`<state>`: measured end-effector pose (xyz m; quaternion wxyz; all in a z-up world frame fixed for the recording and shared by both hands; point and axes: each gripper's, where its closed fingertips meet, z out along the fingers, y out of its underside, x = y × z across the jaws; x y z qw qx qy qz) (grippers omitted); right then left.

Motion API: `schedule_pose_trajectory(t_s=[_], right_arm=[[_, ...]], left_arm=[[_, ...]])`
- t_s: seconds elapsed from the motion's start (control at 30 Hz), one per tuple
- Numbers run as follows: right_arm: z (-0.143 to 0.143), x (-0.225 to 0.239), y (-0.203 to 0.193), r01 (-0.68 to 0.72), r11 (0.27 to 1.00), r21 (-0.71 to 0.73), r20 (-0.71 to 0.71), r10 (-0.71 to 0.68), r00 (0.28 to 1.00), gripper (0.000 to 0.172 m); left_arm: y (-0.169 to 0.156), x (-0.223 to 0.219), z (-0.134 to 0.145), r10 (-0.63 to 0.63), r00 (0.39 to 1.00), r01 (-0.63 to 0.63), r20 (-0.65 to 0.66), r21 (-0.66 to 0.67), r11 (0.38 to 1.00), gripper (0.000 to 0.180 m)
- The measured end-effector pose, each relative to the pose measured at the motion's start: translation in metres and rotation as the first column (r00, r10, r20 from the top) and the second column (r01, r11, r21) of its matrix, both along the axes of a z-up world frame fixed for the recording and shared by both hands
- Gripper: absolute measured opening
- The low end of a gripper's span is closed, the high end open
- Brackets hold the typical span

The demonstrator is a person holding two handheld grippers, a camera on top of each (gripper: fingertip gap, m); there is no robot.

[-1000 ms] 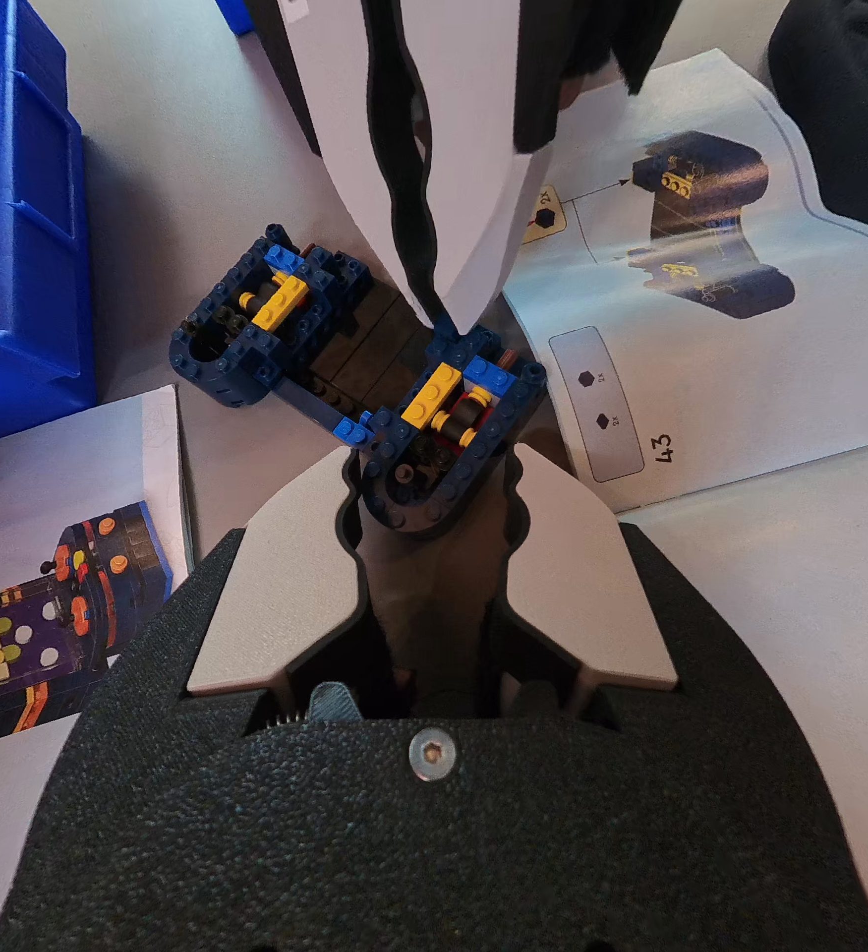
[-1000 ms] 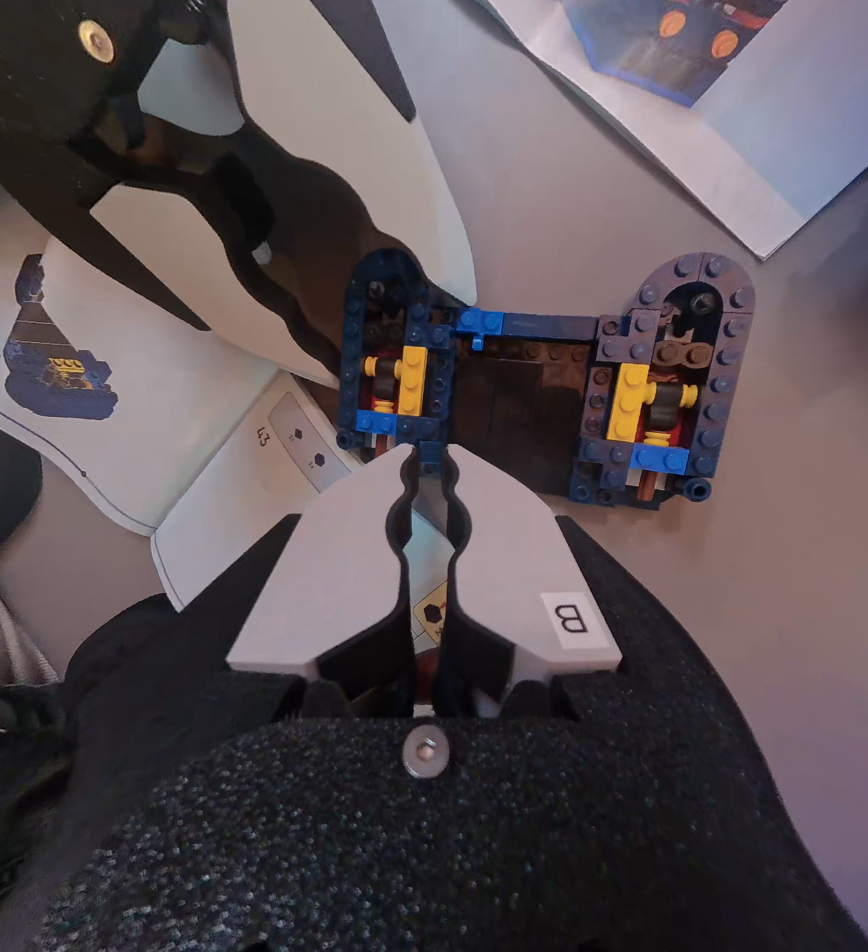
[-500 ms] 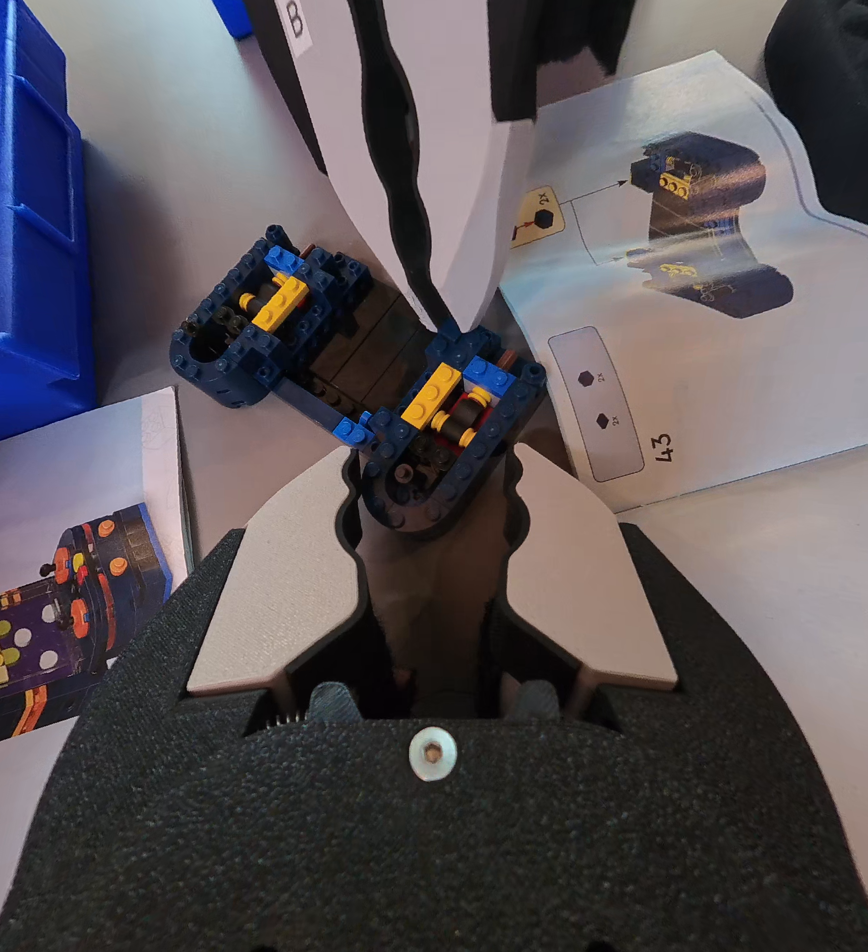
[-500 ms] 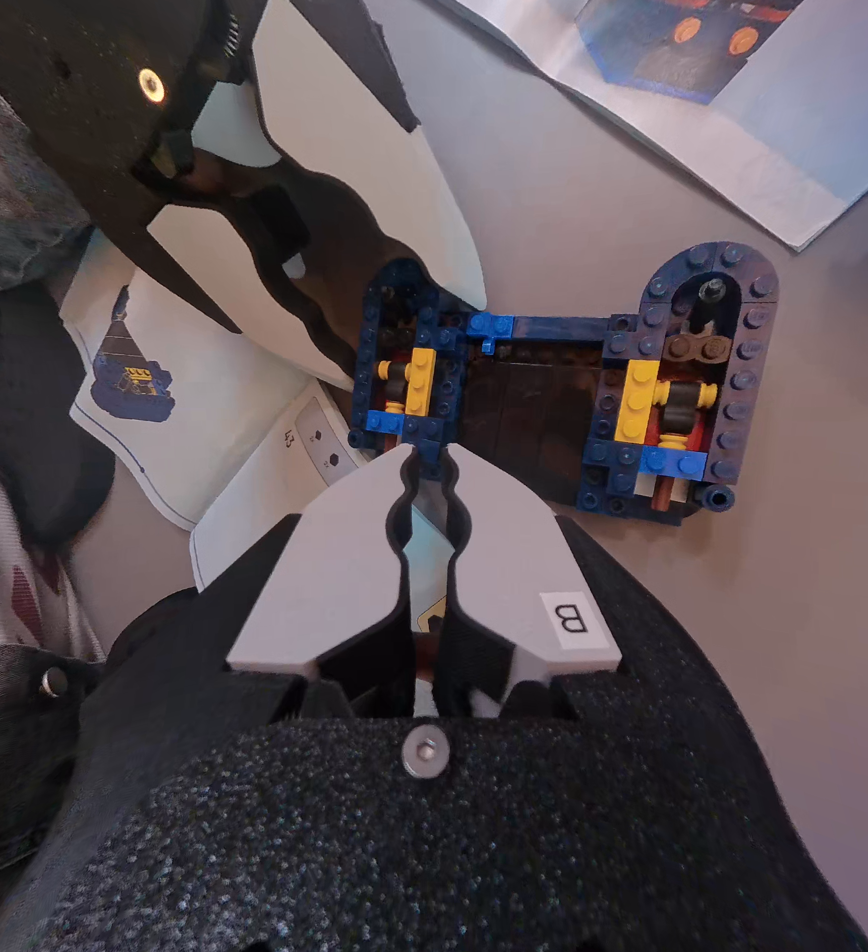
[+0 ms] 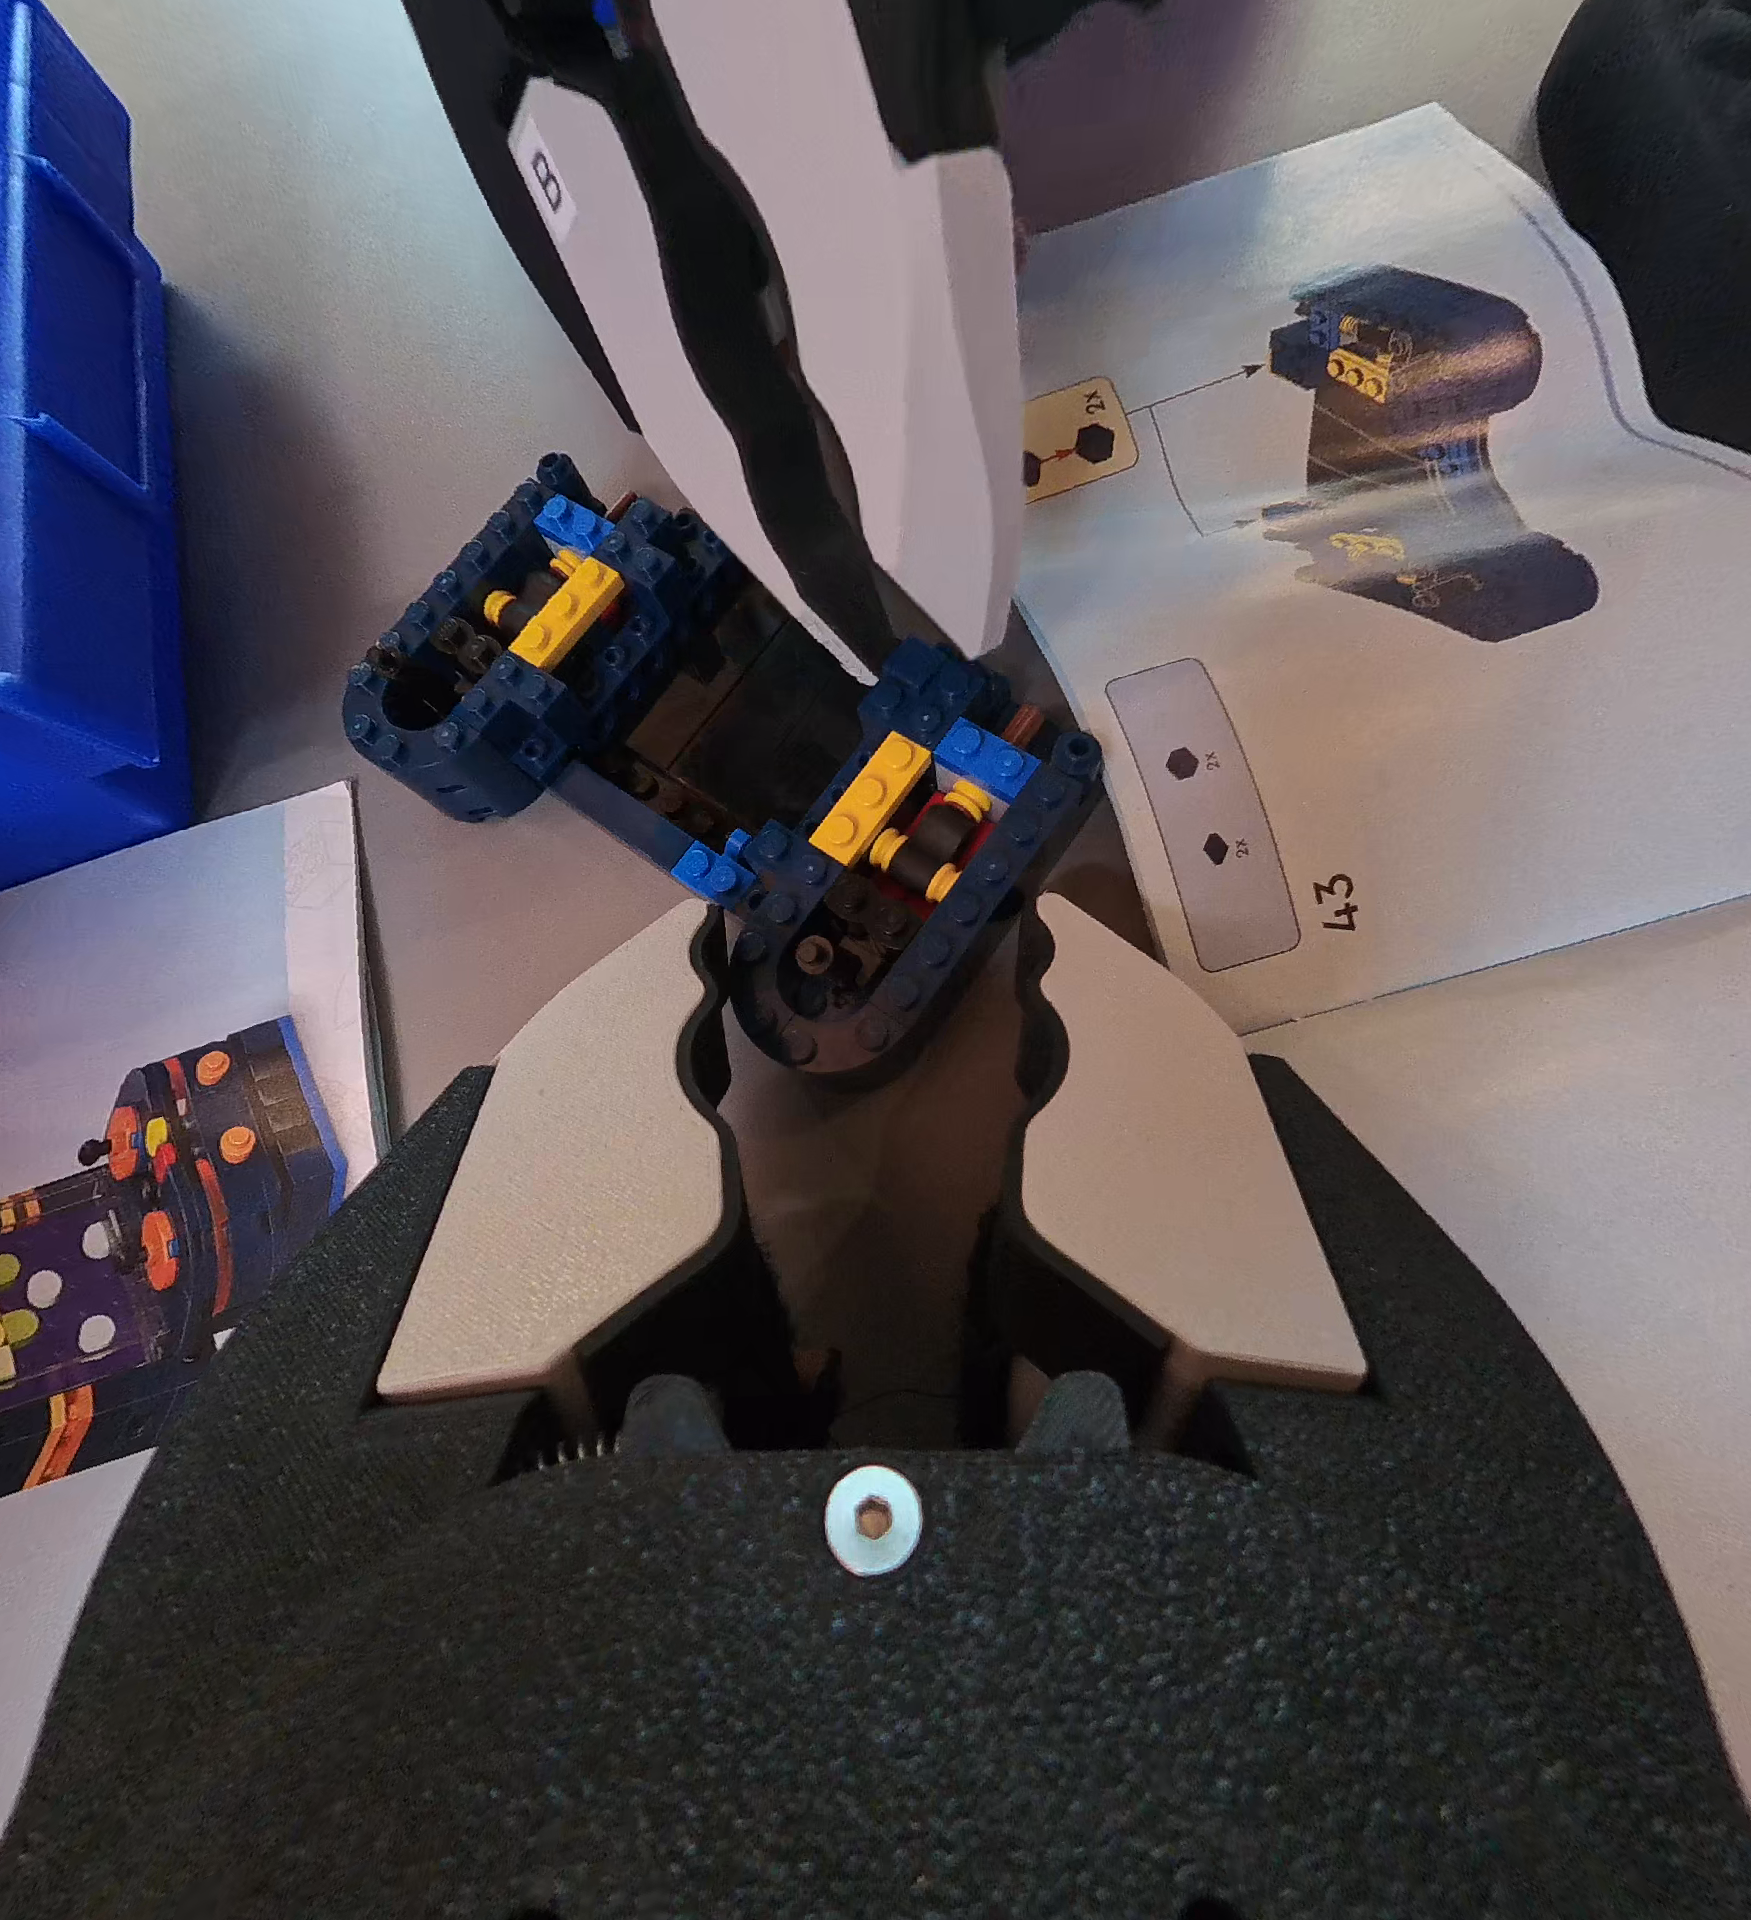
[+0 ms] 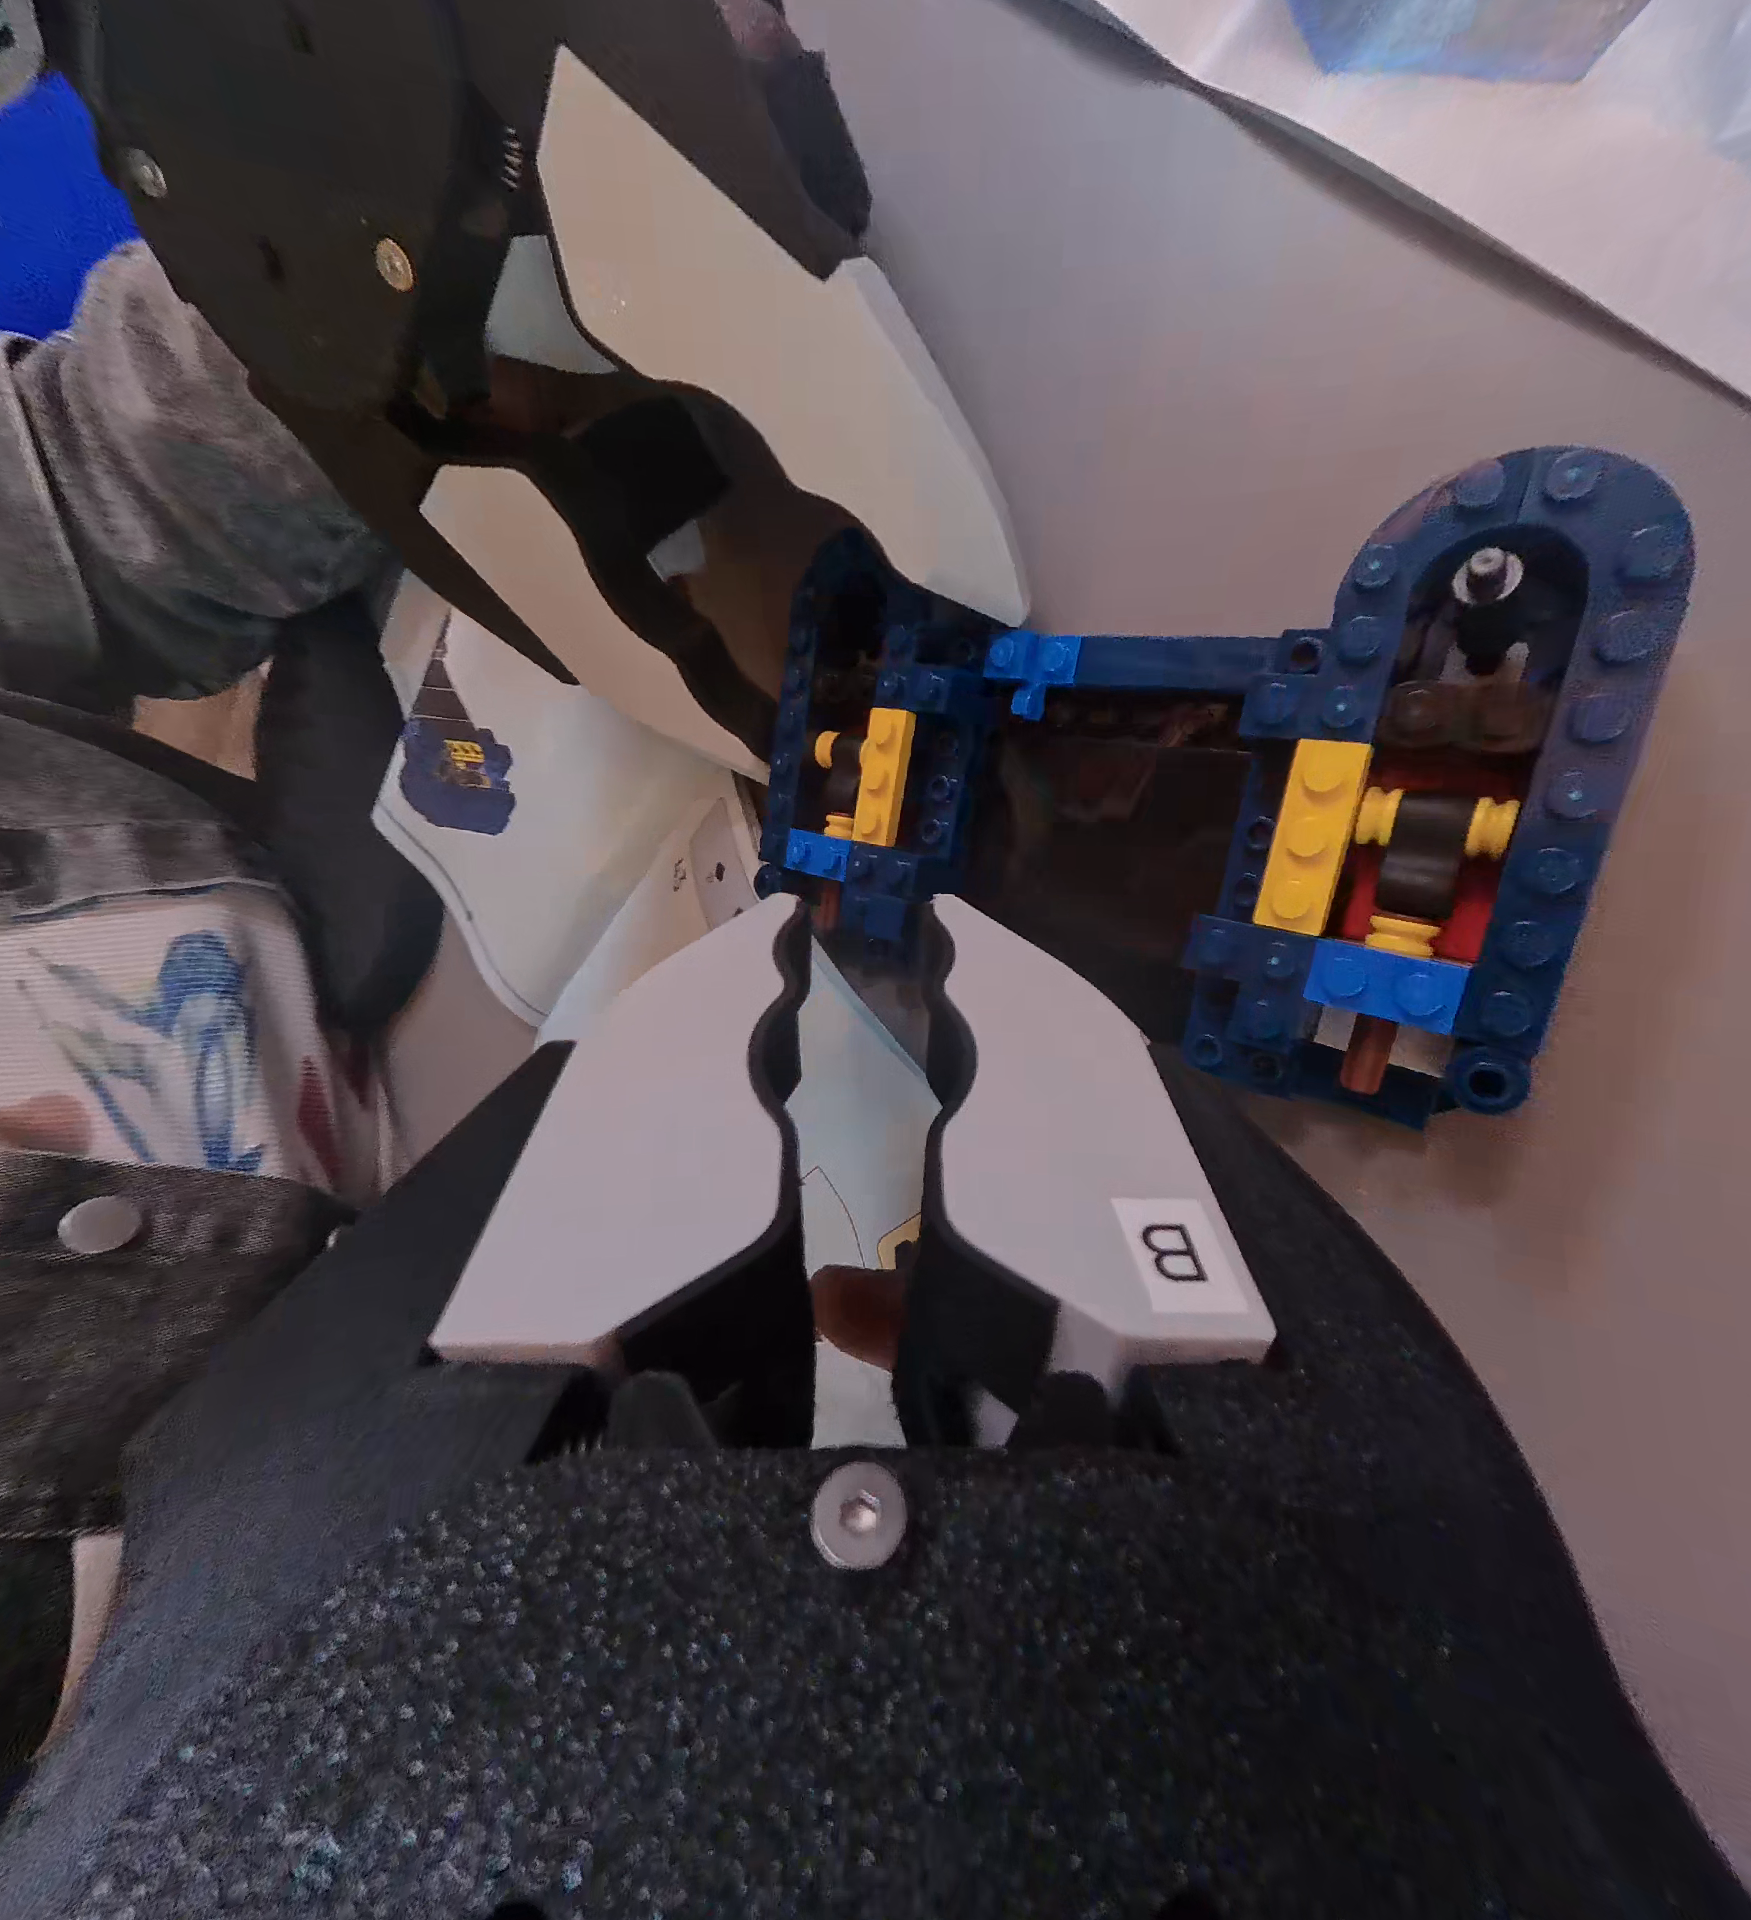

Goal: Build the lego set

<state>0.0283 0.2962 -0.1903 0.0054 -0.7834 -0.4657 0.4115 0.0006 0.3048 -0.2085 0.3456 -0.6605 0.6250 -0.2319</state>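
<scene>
My left gripper point(image 5: 871, 925) clamps the rounded end of the dark-blue brick build point(image 5: 725, 748) on the grey table point(image 5: 351, 395). My right gripper point(image 6: 866, 914) is narrowly open at its edge, gripping nothing.

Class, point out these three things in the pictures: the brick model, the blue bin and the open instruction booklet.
Brick model point(image 5: 855, 805), left wrist view, yellow plate.
Blue bin point(image 5: 40, 582), left wrist view, side wall.
Instruction booklet point(image 5: 1473, 748), left wrist view, bare page area.

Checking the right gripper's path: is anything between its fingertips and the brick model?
Nothing visible does: the right gripper has its tips at the near edge of the brick model. The left gripper flanks its rounded end.
</scene>
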Motion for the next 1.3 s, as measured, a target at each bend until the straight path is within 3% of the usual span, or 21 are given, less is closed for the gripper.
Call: schedule_pose_trajectory(t_s=[0.13, 0.37, 0.87, 1.1, 1.3], right_arm=[[-0.0029, 0.0009, 0.0041, 0.015, 0.999, -0.049, -0.006, -0.015, 1.000, 0.007], [-0.0036, 0.0006, 0.0037, 0.024, 0.998, -0.066, -0.008, -0.024, 1.000, 0.007], [-0.0046, -0.0016, 0.0041, 0.042, 0.975, 0.219, 0.040, -0.052, 0.998, 0.007], [-0.0030, 0.0011, 0.0024, 0.088, 0.995, 0.049, -0.069, -0.085, 0.994, 0.011], [-0.0030, 0.0020, 0.0035, 0.095, 0.995, 0.028, -0.099, -0.092, 0.991, 0.006]], left_arm=[[0.0001, 0.0001, 0.0000, -0.001, 1.000, 0.001, 0.000, 0.000, 1.000, 0.053], [-0.0001, 0.0001, 0.0001, -0.003, 1.000, 0.003, 0.001, -0.001, 1.000, 0.053], [-0.0017, 0.0000, 0.0003, -0.016, 1.000, 0.016, 0.004, -0.003, 1.000, 0.053], [-0.0009, 0.0000, 0.0004, -0.012, 1.000, 0.012, 0.004, 0.000, 1.000, 0.053], [-0.0007, 0.0001, 0.0005, -0.011, 1.000, 0.011, 0.005, 0.001, 1.000, 0.053]])
